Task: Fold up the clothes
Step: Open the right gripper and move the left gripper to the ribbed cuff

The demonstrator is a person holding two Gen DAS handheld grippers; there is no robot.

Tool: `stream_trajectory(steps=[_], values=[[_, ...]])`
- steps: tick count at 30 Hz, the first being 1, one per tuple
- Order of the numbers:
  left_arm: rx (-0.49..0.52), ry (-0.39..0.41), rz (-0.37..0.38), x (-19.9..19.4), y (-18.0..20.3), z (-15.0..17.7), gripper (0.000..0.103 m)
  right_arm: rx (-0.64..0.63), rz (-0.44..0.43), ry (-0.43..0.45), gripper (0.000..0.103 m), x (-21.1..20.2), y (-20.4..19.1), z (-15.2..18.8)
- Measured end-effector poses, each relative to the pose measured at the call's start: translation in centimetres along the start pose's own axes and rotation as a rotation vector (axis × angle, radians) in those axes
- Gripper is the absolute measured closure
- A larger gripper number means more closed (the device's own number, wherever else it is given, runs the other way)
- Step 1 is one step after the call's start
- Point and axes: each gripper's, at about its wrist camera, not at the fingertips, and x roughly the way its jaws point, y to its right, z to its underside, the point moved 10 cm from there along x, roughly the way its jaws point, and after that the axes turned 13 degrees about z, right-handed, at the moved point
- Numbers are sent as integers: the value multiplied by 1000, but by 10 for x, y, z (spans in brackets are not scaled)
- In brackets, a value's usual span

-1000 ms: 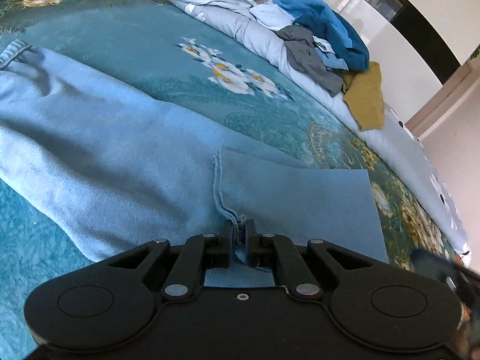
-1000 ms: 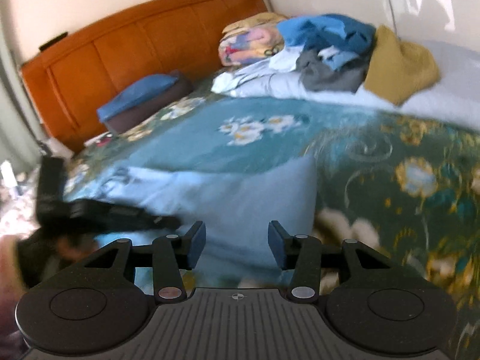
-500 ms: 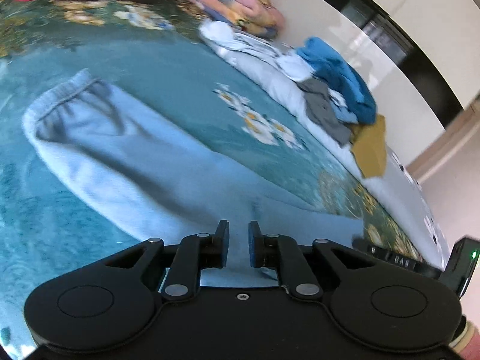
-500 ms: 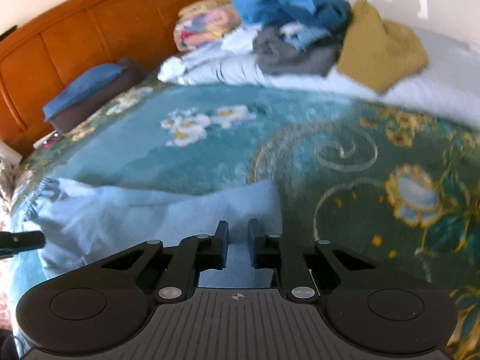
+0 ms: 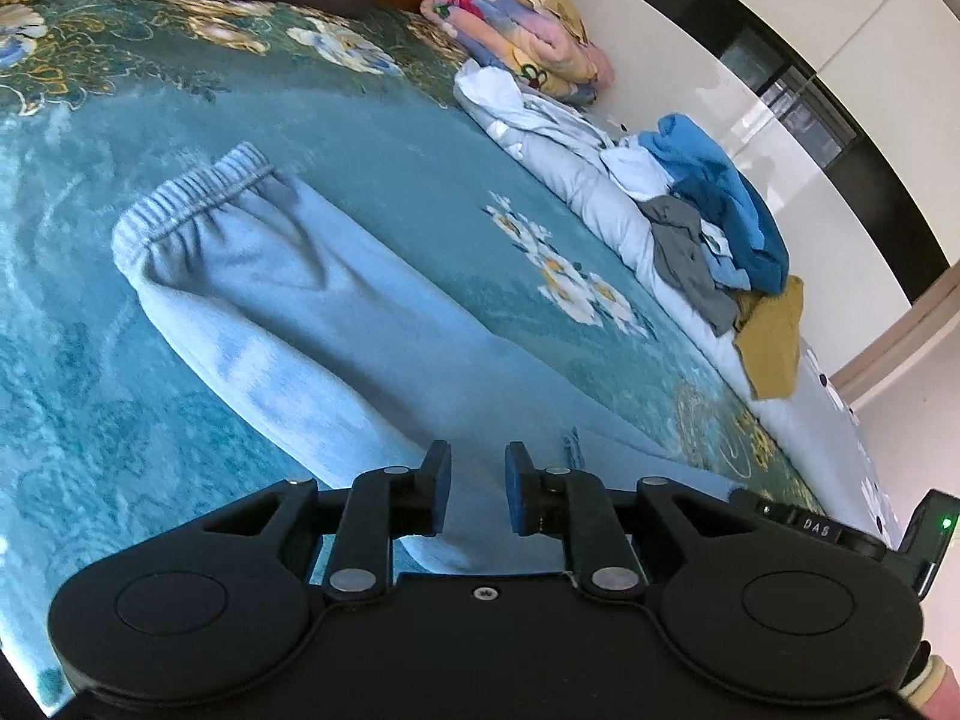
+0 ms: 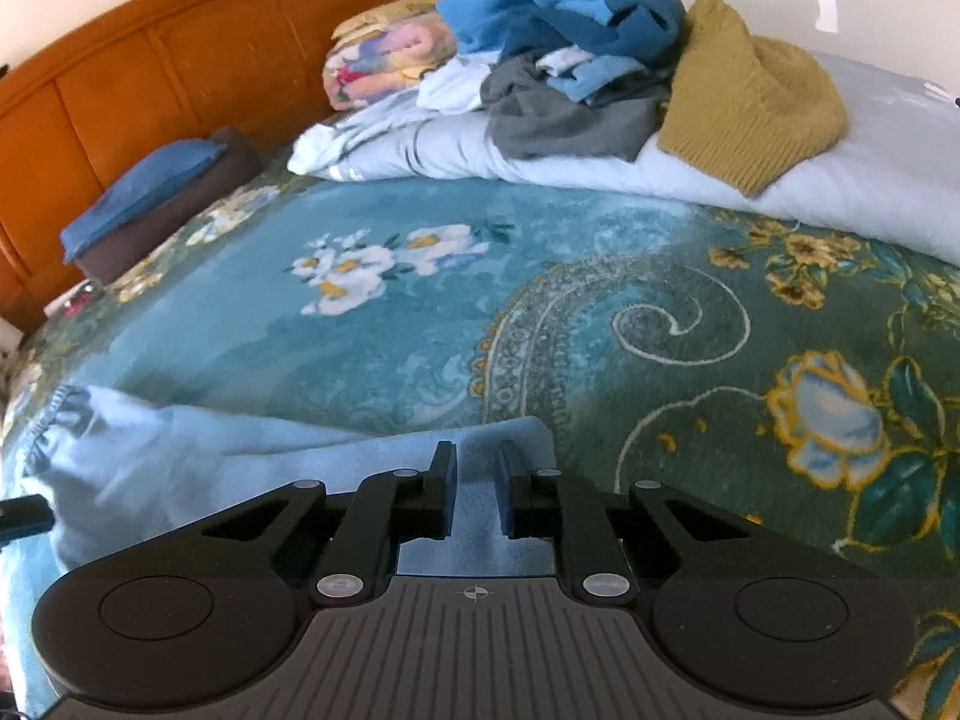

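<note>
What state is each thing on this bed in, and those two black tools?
Light blue sweatpants: laid flat on the blanket, waistband away from the tools.
Left tool: open, above the pants' leg end.
Right tool: open, above the leg end.
Clothes pile: unfolded, heaped.
Blue and brown stack: folded by the headboard.

You have a teal floral blanket [image 6: 420,330] spread across the bed, with an orange wooden headboard [image 6: 180,66] behind it. Against the headboard sits a dark brown cushion [image 6: 174,210] with a blue folded cloth [image 6: 138,192] on top. Farther along you'll see a rolled multicolored quilt [image 5: 528,48] beside a pale blue duvet [image 6: 840,186].
</note>
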Motion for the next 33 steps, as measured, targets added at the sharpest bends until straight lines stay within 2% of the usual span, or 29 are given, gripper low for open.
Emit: stream_trajectory(steps=[4, 6, 7, 12, 14, 19, 22, 27, 31, 33], values=[[-19, 33, -25, -9, -12, -7, 85, 4, 4, -1, 91, 2, 0, 1], [-48, 71, -52, -18, -24, -15, 78, 3, -6, 27, 91, -7, -2, -1], [-76, 94, -63, -23, -31, -19, 75, -4, -10, 42, 91, -11, -4, -2], [-234, 216, -162, -50, -80, -36, 72, -50, -6, 84, 90, -30, -9, 2], [-285, 245, -195, -53, -98, -43, 67, -42, -10, 85, 90, -35, -9, 6], [-361, 259, -243, -44, -127, -56, 67, -30, -2, 80, 89, -42, -6, 12], [-367, 277, -218, -37, -131, -62, 70, -23, 7, 86, 86, -47, -1, 11], [-333, 292, -252, -38, -129, -65, 84, -15, 17, 102, 80, -53, 5, 10], [-260, 332, -257, -43, -108, -71, 88, -9, 12, 111, 80, -56, 6, 11], [-176, 344, -240, -46, -84, -79, 89, -5, 9, 117, 80, -58, 7, 11]])
